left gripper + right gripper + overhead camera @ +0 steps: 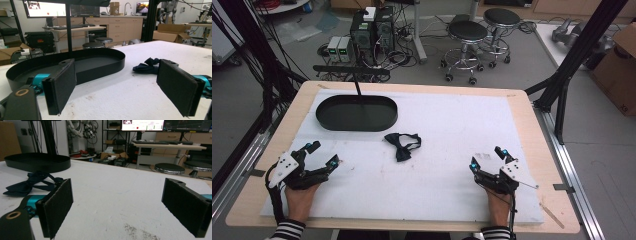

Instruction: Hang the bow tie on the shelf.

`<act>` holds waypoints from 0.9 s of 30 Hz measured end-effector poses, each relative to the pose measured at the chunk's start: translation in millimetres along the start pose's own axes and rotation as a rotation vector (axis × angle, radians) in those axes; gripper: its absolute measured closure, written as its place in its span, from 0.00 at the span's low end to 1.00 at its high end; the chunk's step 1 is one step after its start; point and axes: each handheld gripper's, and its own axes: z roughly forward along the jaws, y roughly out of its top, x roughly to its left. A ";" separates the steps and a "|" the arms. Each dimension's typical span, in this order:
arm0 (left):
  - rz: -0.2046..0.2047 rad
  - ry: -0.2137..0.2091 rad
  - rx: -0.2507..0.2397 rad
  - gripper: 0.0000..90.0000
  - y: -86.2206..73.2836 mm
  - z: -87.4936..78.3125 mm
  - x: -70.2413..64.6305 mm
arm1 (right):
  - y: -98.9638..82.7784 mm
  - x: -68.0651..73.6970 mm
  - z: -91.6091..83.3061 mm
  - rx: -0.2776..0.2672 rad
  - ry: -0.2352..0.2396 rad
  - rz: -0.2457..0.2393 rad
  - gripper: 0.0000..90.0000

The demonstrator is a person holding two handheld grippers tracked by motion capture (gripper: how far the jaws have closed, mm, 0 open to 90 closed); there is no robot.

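White table mat (452, 150), dark navy bow tie (402, 144) lying crumpled, both tools wide open, empty

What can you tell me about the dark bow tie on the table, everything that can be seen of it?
The bow tie is dark navy, of soft cloth as it looks, with a thin strap that loops off to one side. It lies flat but crumpled on the white mat, near the table's middle, just in front of the black oval tray and apart from it. Nothing touches it but the mat; both grippers rest well short of it, nearer the person.
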 end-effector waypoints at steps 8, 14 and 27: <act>-0.005 -0.004 -0.001 0.18 0.0 0.1 0.6 | 0.2 -0.1 0.0 0.006 0.005 0.009 0.10; -0.014 -0.006 0.006 0.18 0.3 0.7 1.1 | 0.2 -0.7 0.0 0.003 0.004 0.006 0.10; -0.021 0.005 0.015 0.18 0.8 2.0 1.4 | 0.2 0.1 -0.1 0.007 0.003 0.007 0.10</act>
